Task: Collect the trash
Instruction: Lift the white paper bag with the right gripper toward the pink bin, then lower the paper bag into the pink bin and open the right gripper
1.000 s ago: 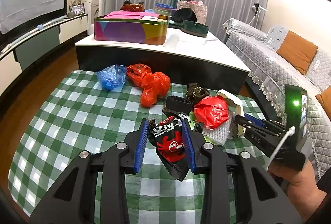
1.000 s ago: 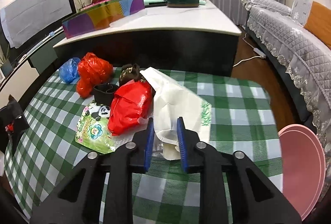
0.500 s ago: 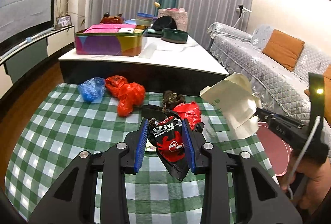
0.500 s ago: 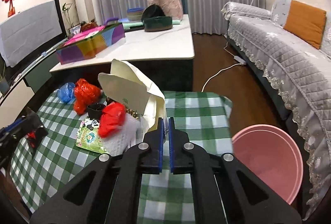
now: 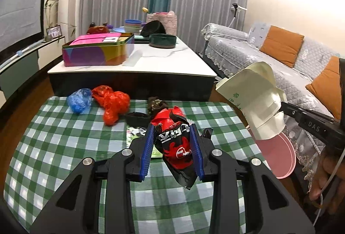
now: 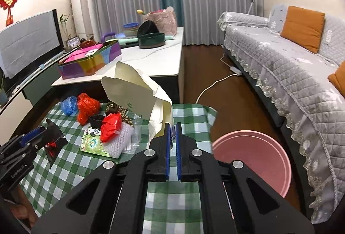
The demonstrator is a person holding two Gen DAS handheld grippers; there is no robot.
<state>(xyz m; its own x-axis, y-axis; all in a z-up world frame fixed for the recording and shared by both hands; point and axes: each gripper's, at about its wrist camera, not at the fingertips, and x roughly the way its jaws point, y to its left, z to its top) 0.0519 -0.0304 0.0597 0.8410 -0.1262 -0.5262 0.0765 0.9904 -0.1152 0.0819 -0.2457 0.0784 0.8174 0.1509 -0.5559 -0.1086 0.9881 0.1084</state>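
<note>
Left wrist view shows your left gripper point(image 5: 172, 150) clamping a black-and-red foil wrapper point(image 5: 177, 148) short of the round pink plastic bin point(image 5: 278, 155), while right wrist view shows your right gripper point(image 6: 172, 155) pinching a floppy cream paper bag point(image 6: 138, 98) beside that bin, where its thin edge could slip free.

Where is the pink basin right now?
The pink basin stands on the floor beside the checked table's right edge, next to the grey sofa. The left wrist view shows it behind the cream paper bag.
</note>
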